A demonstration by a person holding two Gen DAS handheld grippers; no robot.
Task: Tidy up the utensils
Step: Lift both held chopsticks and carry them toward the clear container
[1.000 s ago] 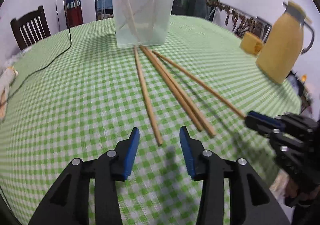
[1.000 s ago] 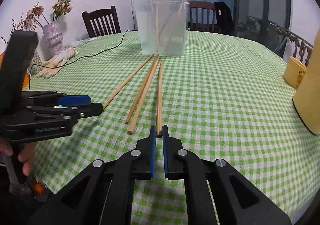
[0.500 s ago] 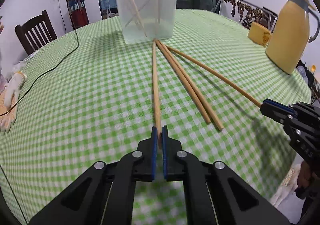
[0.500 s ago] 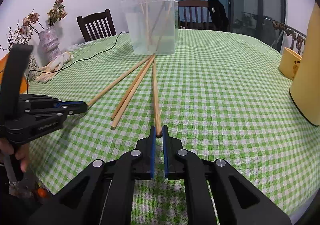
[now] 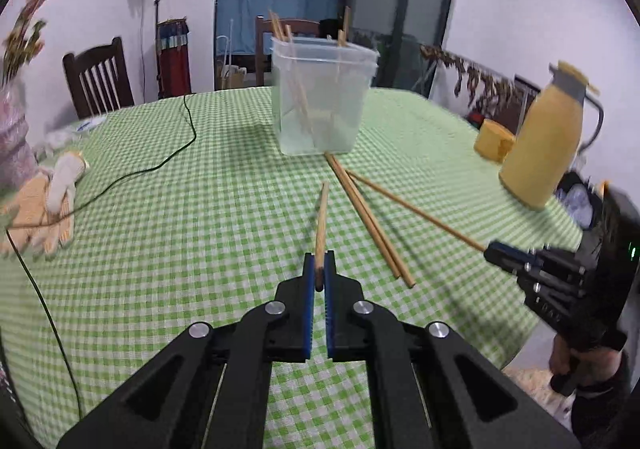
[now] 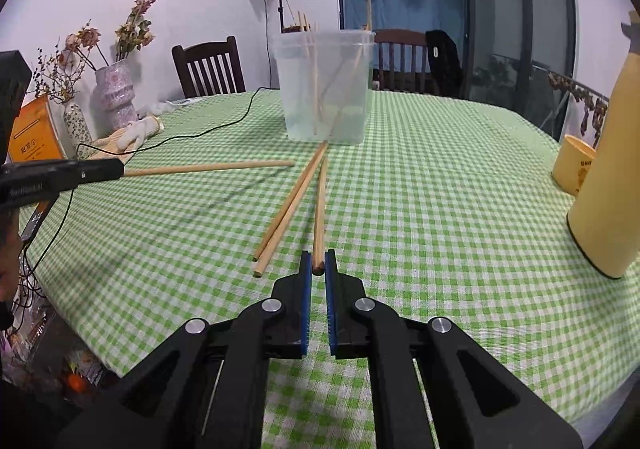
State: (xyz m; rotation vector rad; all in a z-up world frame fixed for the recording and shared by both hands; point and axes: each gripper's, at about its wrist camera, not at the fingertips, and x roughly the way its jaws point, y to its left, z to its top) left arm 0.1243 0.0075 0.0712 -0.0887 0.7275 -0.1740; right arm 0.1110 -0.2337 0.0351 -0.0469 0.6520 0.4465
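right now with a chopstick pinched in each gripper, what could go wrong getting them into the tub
1. The left gripper pinches its chopstick only at the very end, so the stick could pivot or slip.
2. The right gripper also grips its chopstick at the end; its far tip lies against the two loose chopsticks and may drag them.
3. Either long stick could knock the plastic tub.

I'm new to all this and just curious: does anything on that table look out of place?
Two chopsticks lie loose on the tablecloth rather than standing in the tub like the others. Nothing looks spilled or broken.
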